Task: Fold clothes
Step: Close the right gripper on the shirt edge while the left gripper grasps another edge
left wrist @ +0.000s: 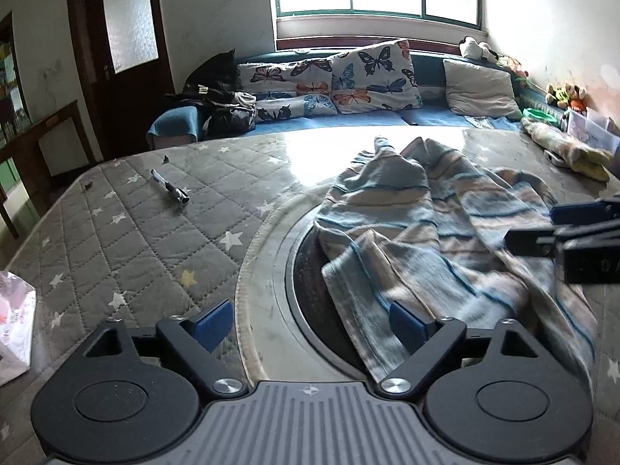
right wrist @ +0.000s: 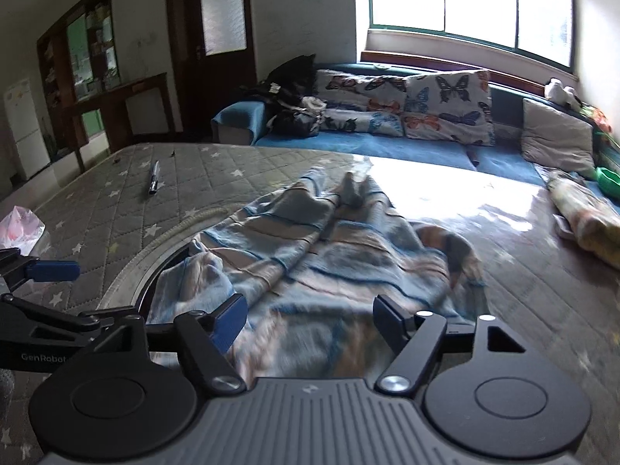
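Note:
A blue and beige striped garment (left wrist: pixel 407 224) lies crumpled on the grey quilted star-print table cover (left wrist: pixel 128 240), partly over a round dark plate (left wrist: pixel 306 286) set in the table. My left gripper (left wrist: pixel 310 321) is open at the garment's near left edge; its right finger (left wrist: pixel 407 323) is over the cloth and its left finger over the bare cover. My right gripper (right wrist: pixel 312 319) is open above the near edge of the garment (right wrist: pixel 310 255), with cloth below the gap and no pad pressing on it. Each gripper shows in the other's view: the right gripper (left wrist: pixel 542 224), the left gripper (right wrist: pixel 58 294).
A pen (left wrist: pixel 170 188) lies on the cover at the far left. A plastic bag (left wrist: pixel 15 321) sits at the near left edge. A rolled pale cloth (left wrist: pixel 562 147) lies at the far right. Behind the table a blue sofa (left wrist: pixel 348 120) holds butterfly cushions and dark bags.

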